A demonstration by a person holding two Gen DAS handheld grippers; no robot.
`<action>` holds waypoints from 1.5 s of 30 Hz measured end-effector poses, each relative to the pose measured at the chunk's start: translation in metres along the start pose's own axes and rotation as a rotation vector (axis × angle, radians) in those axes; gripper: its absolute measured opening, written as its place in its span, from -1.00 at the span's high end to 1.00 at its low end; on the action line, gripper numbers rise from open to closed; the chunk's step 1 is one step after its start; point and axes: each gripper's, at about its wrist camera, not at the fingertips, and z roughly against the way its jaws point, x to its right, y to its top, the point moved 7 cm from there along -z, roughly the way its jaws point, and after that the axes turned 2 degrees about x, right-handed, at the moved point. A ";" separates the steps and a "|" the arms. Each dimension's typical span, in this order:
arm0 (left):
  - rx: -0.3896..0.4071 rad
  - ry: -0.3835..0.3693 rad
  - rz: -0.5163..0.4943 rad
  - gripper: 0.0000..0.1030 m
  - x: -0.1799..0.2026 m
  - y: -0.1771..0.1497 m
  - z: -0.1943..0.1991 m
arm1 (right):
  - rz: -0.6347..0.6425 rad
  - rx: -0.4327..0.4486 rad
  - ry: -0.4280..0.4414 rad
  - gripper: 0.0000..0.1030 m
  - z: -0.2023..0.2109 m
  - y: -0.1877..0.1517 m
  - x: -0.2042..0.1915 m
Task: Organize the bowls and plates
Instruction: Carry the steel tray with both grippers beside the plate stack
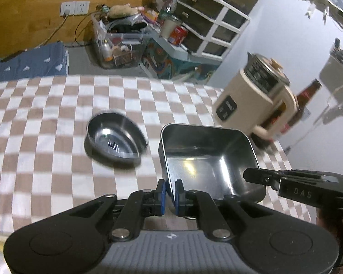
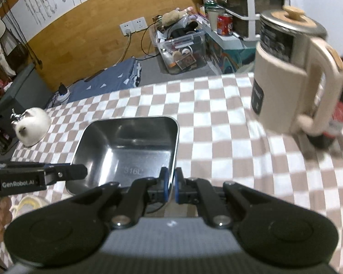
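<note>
Two tongs clamped on one square steel tray (image 1: pixel 208 157), left tongs (image 1: pixel 170 191) on its near-left rim, right tongs (image 2: pixel 170 186) on its near-right rim, round steel bowl (image 1: pixel 115 138) on the checkered bench (image 1: pixel 45 123) at the tray's 9 o'clock.

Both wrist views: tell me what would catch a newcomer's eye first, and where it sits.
The rectangular steel tray dominates the middle of the checkered tablecloth, with the left gripper and the right gripper each clamped on its near rim at opposite sides. To its left sits a round steel bowl, and at the far right a cream electric kettle stands in front of a brown bottle.
</note>
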 end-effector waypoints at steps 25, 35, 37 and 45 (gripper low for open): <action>-0.180 -0.018 0.079 0.84 0.001 -0.122 0.008 | -0.077 -0.175 -0.032 0.83 0.026 -0.132 -0.006; -0.241 -0.010 0.105 0.84 -0.005 -0.133 -0.002 | -0.049 -0.210 -0.036 0.81 0.023 -0.138 -0.005; -0.245 -0.009 0.104 0.84 -0.005 -0.135 -0.004 | -0.044 -0.216 -0.041 0.80 0.018 -0.136 -0.004; -0.240 -0.011 0.117 0.84 -0.007 -0.135 -0.004 | -0.025 -0.213 -0.046 0.79 0.019 -0.136 -0.004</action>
